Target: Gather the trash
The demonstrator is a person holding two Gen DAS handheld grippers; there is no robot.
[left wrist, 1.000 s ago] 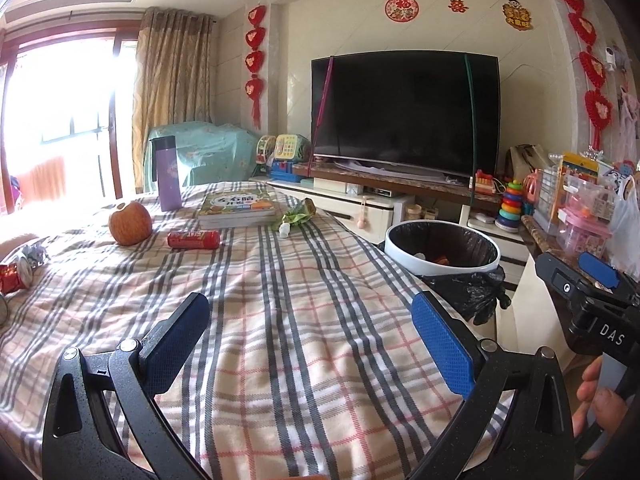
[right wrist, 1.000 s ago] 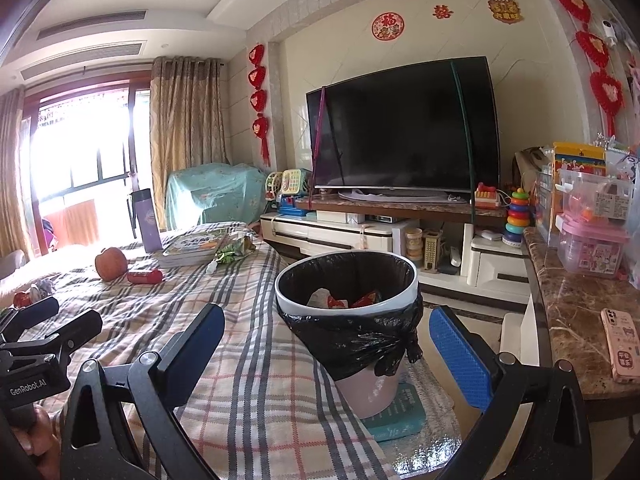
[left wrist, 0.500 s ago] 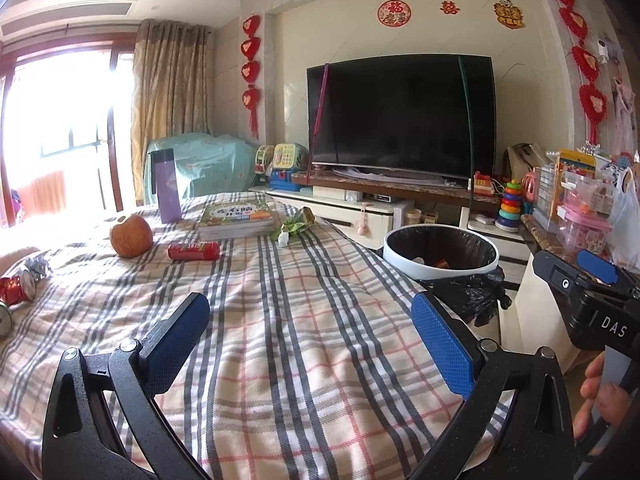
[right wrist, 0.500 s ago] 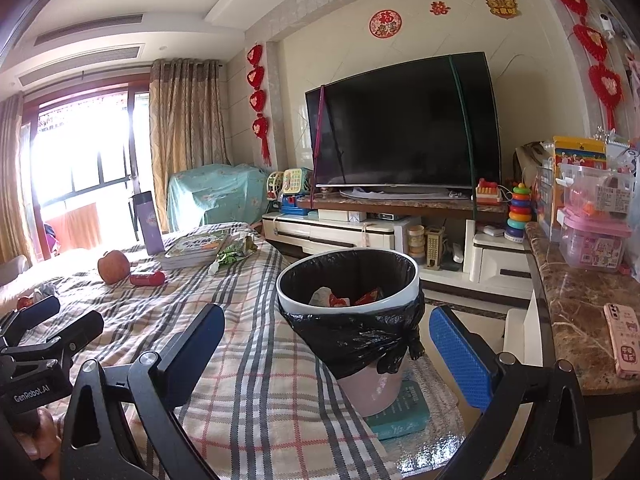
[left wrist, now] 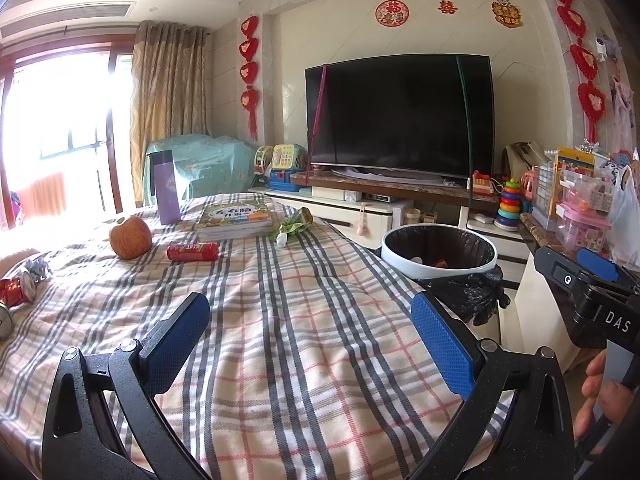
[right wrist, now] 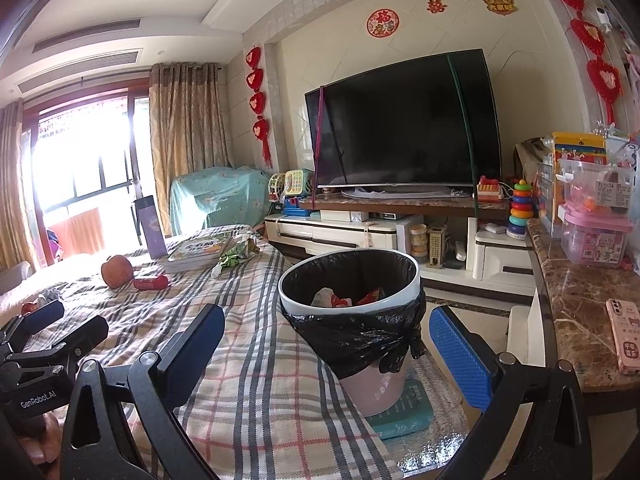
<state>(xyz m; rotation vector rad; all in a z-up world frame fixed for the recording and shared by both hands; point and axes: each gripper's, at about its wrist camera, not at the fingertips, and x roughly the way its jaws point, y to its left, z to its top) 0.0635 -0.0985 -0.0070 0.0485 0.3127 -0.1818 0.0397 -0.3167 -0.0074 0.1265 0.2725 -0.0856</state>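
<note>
A white bin with a black liner (right wrist: 350,308) stands off the table's right edge with scraps inside; it also shows in the left wrist view (left wrist: 438,248). On the plaid tablecloth (left wrist: 304,320) lie a red can (left wrist: 193,251), a green wrapper (left wrist: 294,226) and crushed red and foil trash (left wrist: 18,286) at the far left. My left gripper (left wrist: 310,340) is open and empty above the cloth. My right gripper (right wrist: 326,350) is open and empty just before the bin.
An apple (left wrist: 130,237), a purple flask (left wrist: 167,187) and a stack of books (left wrist: 236,220) sit at the table's far end. A TV (left wrist: 400,116) on its stand is behind. A marble counter (right wrist: 580,312) with a phone (right wrist: 624,340) and toy boxes is at right.
Both cameras have tilted up a little, so the table and the bin sit lower in view. Both grippers stay open and empty.
</note>
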